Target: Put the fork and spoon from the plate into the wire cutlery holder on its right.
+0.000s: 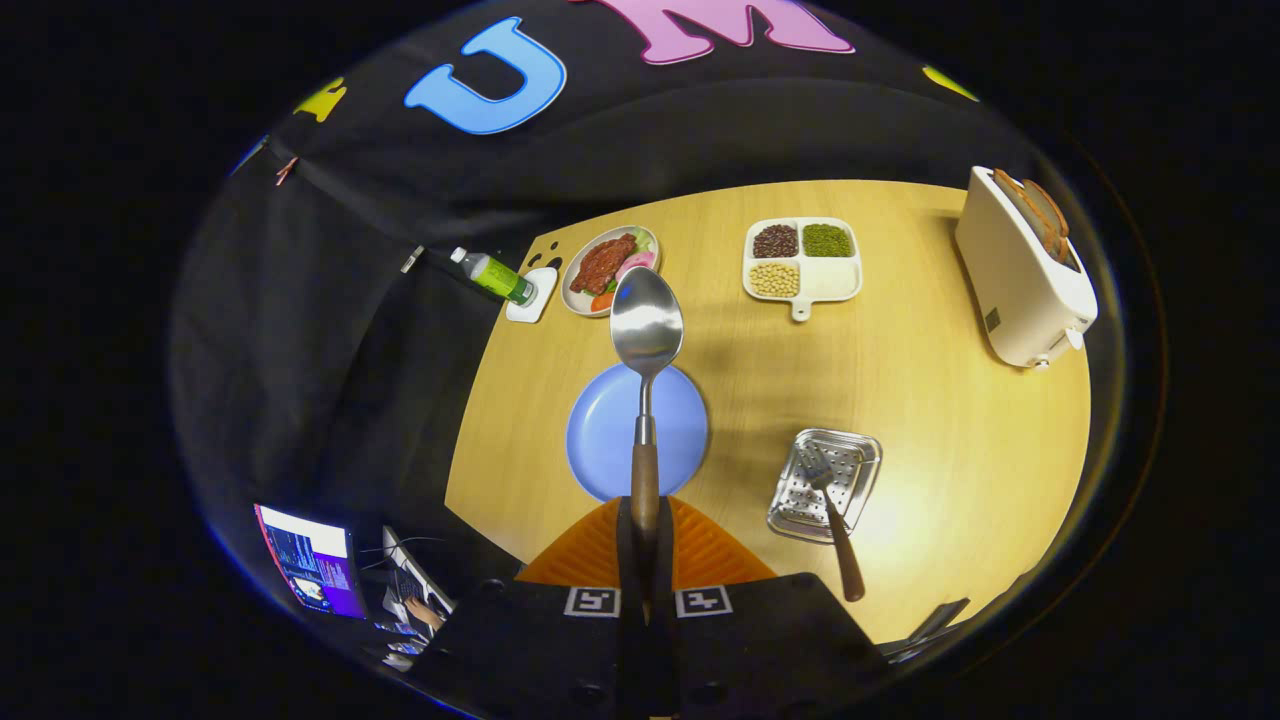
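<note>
Screens (310, 570) glow at eight o'clock, below the edge of the pale wood-grain table (950, 420). At eleven o'clock a green plastic bottle (495, 276) lies on a white coaster, touching an oval dish of red meat and salad (610, 268). Dead centre, the gripper (645, 560) is clenched on the brown wooden handle of a polished steel spoon (646, 330), its bowl pointing to twelve o'clock, lifted over the round, matte blue plate (610, 430); by my reading it is held high so it clears the rim for the carry. At one o'clock sits a white divided tray of beans (802, 262). At four o'clock the shiny perforated wire cutlery holder (825, 482) already cradles the wood-handled steel fork (832, 515), handle overhanging its near edge. At two o'clock stands a smooth white toaster with bread (1020, 270).
</note>
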